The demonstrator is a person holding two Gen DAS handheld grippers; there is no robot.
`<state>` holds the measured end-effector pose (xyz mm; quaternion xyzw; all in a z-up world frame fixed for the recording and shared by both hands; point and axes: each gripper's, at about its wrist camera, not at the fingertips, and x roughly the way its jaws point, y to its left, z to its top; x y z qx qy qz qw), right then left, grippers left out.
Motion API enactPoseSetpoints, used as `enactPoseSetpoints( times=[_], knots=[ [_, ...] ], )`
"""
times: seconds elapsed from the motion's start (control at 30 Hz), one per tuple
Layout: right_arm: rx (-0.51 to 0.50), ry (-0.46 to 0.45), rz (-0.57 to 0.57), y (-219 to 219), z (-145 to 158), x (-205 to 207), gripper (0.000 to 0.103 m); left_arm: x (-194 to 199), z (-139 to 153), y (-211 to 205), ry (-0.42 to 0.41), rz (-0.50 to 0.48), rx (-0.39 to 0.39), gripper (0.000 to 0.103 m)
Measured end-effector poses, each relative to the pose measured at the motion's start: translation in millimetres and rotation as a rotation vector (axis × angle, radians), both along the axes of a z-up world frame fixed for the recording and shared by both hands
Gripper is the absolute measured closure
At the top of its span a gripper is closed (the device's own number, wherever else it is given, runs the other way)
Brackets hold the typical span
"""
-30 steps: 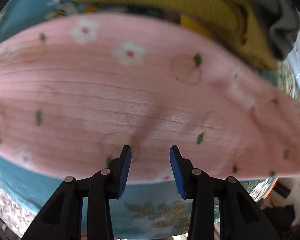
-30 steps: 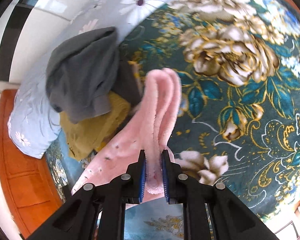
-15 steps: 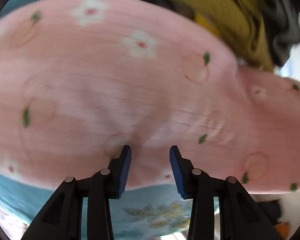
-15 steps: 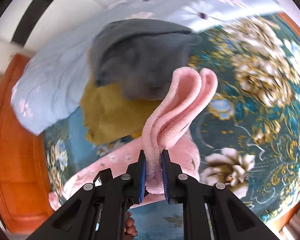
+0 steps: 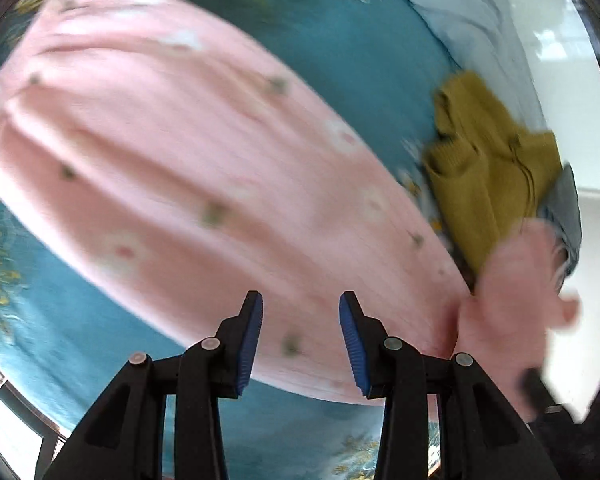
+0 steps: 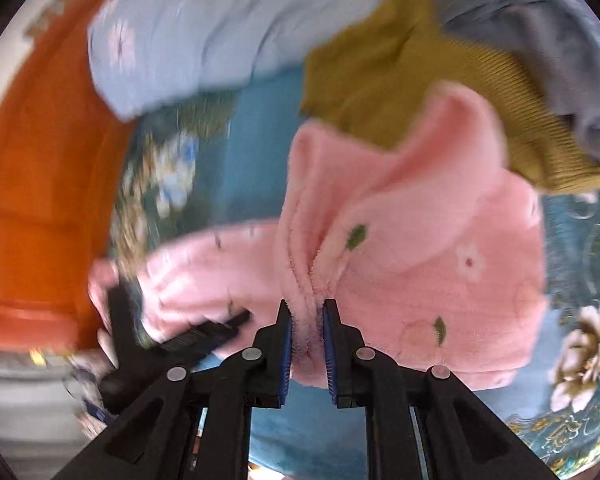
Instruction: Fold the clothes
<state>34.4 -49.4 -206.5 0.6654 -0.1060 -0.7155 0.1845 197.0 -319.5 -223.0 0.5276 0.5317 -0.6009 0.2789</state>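
1. In the left wrist view, the teal floral bedspread (image 5: 340, 40) fills the left side and top of the frame, blurred.
2. The pink garment (image 5: 188, 168), printed with small flowers and green leaves, stretches from the upper left down to the lower right of that view, lying over the bedspread.
3. The left gripper (image 5: 300, 336) sits at bottom centre with its blue pads (image 5: 249, 340) partly apart; the pink cloth shows in the gap beyond them, but whether the pads pinch it I cannot tell.
4. At right in the same view a mustard knitted garment (image 5: 488, 176) lies bunched, a grey garment (image 5: 568, 208) at its right edge and pale blue bedding (image 5: 480, 28) above.
5. In the right wrist view, an orange wooden surface (image 6: 32, 200) takes the left edge, and the other gripper appears blurred at lower left.
6. Pale blue bedding (image 6: 204, 32) spans the upper left.
7. The right gripper (image 6: 306, 344) at bottom centre is narrowly closed on a bunched fold of the pink garment (image 6: 420, 240), which rises from between the pads.
8. The mustard garment (image 6: 400, 64) and grey garment (image 6: 540, 44) lie at upper right, touching the pink cloth's top edge.
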Motion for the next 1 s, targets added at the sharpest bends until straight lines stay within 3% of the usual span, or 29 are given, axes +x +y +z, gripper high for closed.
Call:
enactPoseSetpoints(
  times=[0.1,0.27,0.4,0.5,0.67,0.83,0.93,1.0],
  knots=[
    [0.058,-0.074,0.071,-37,-40,11,0.088,27,-4,-11,-0.012,0.041,0.021,0.063],
    [0.130,-0.170,0.148,-75,-83,24,0.083,48,-10,-15,-0.007,0.060,0.066,0.062],
    [0.062,-0.221,0.192,-85,-84,33,0.078,34,-9,-14,0.044,0.024,0.095,0.061],
    [0.078,-0.199,0.153,-75,-73,34,0.074,8,-9,-25,0.096,-0.032,0.112,0.049],
    [0.126,-0.201,0.015,-22,-55,31,0.073,-61,-25,-15,0.180,-0.141,0.185,0.041],
    [0.180,-0.195,-0.108,52,-36,38,0.069,-79,-63,-15,0.233,-0.087,0.352,0.035],
    [0.193,-0.228,-0.201,88,-41,43,0.068,-90,-68,-8,0.194,-0.104,0.332,0.035],
    [0.192,-0.251,-0.262,107,-44,47,0.068,-103,-60,0,0.225,-0.136,0.303,0.037]
  ],
)
